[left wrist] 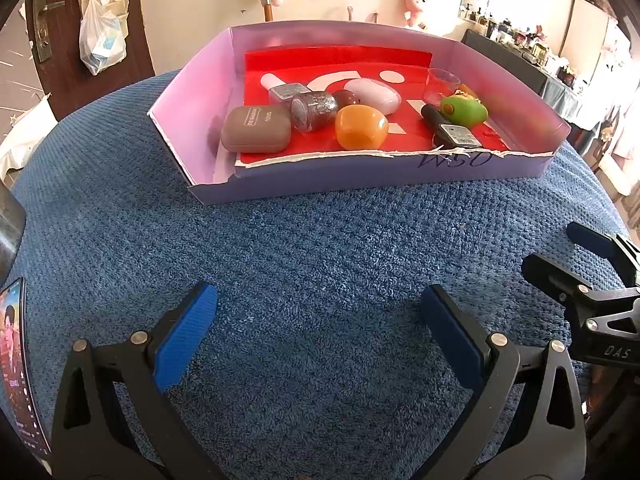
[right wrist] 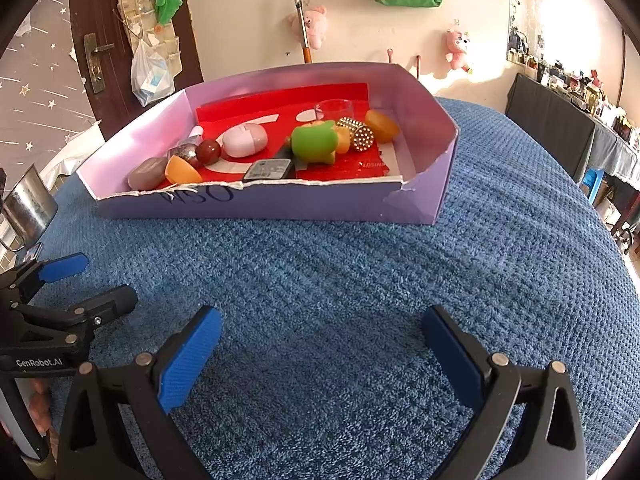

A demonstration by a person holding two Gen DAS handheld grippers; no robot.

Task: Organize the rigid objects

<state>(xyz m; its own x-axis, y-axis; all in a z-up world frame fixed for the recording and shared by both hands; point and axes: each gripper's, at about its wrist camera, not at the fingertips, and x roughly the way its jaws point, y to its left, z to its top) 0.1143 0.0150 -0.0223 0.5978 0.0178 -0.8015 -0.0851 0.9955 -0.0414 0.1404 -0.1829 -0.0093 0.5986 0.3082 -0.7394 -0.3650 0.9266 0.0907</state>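
A purple cardboard tray (left wrist: pixel 360 182) (right wrist: pixel 280 204) with a red liner stands on the blue cloth ahead of both grippers. Inside lie a grey case (left wrist: pixel 256 129), a glitter bottle (left wrist: pixel 314 110), an orange capsule (left wrist: pixel 361 127), a pink case (left wrist: pixel 372 96), a green toy (left wrist: pixel 464 111) (right wrist: pixel 314 142), a black bottle (left wrist: pixel 452 130), a clear cup (left wrist: pixel 442 85) and a studded gold cylinder (right wrist: pixel 358 134). My left gripper (left wrist: pixel 318 300) hovers open and empty over the cloth, short of the tray. Beside it, the right gripper (right wrist: pixel 320 320) is open and empty too.
Blue textured cloth (right wrist: pixel 480 280) covers the round table. A metal cup (right wrist: pixel 26 204) stands at the table's left edge and a phone (left wrist: pixel 18 360) lies near my left side. A dark side table (right wrist: pixel 552 128) with clutter stands at the right; a door is behind left.
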